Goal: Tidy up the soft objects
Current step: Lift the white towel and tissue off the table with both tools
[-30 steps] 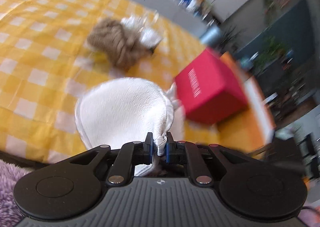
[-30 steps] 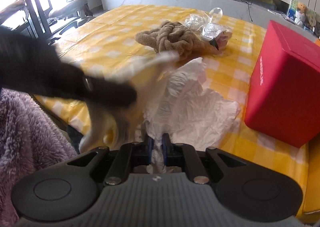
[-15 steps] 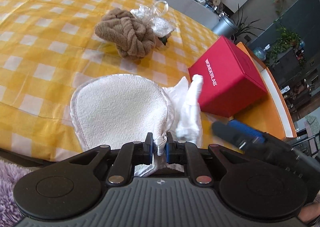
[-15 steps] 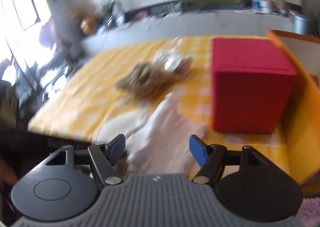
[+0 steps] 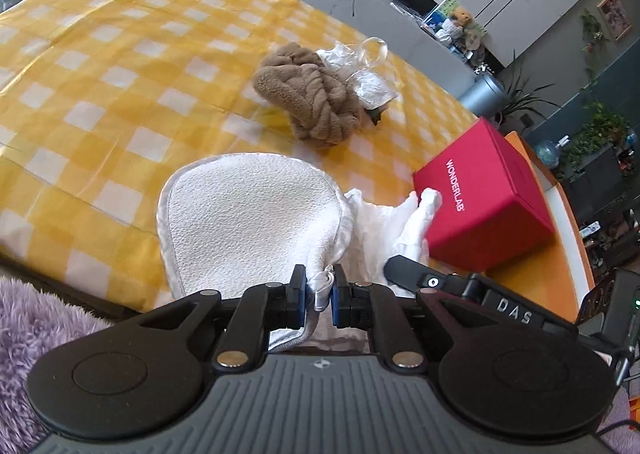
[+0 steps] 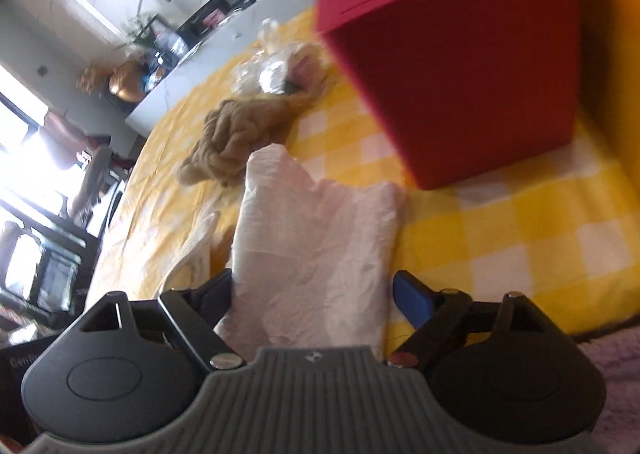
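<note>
Nearby, fluffy rounded white cloth [image 5: 248, 213]

Bright daylight, window glare, fisheye-warped edges, right view motion-blurred

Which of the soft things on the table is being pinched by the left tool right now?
The white terry cloth: the left tool is shut on its edge. The brown knotted towel lies apart, farther back, untouched.
</note>
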`<control>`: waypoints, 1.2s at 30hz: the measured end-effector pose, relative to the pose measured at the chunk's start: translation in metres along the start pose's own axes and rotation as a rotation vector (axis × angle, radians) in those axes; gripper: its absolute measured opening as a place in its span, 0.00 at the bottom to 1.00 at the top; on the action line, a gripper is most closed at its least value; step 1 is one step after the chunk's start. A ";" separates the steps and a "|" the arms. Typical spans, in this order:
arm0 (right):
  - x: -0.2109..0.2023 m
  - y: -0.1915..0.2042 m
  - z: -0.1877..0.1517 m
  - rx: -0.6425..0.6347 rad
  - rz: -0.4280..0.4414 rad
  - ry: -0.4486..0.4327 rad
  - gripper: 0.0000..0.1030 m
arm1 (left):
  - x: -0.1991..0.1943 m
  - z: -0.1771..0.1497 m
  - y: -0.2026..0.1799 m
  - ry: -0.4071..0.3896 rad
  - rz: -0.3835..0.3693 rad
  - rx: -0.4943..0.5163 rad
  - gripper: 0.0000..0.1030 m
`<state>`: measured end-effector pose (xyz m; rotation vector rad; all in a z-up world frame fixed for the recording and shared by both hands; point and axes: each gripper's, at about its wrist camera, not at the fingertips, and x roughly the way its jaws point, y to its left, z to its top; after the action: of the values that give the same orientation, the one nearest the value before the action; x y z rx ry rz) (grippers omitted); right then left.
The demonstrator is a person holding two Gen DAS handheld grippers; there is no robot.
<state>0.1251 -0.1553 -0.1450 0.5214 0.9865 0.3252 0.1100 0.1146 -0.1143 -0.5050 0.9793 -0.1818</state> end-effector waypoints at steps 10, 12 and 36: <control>0.022 0.033 -0.012 -0.243 -0.059 -0.003 0.78 | 0.001 0.000 0.005 0.005 0.025 -0.028 0.12; 0.025 0.040 -0.017 -0.322 -0.076 0.002 0.77 | 0.001 0.000 0.006 0.000 0.022 -0.041 0.12; 0.003 0.047 -0.007 -0.501 -0.110 0.004 0.18 | -0.001 -0.004 -0.002 -0.028 0.021 0.037 0.13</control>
<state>0.1190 -0.1126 -0.1240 0.0116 0.8921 0.4570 0.1062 0.1125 -0.1142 -0.4624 0.9516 -0.1732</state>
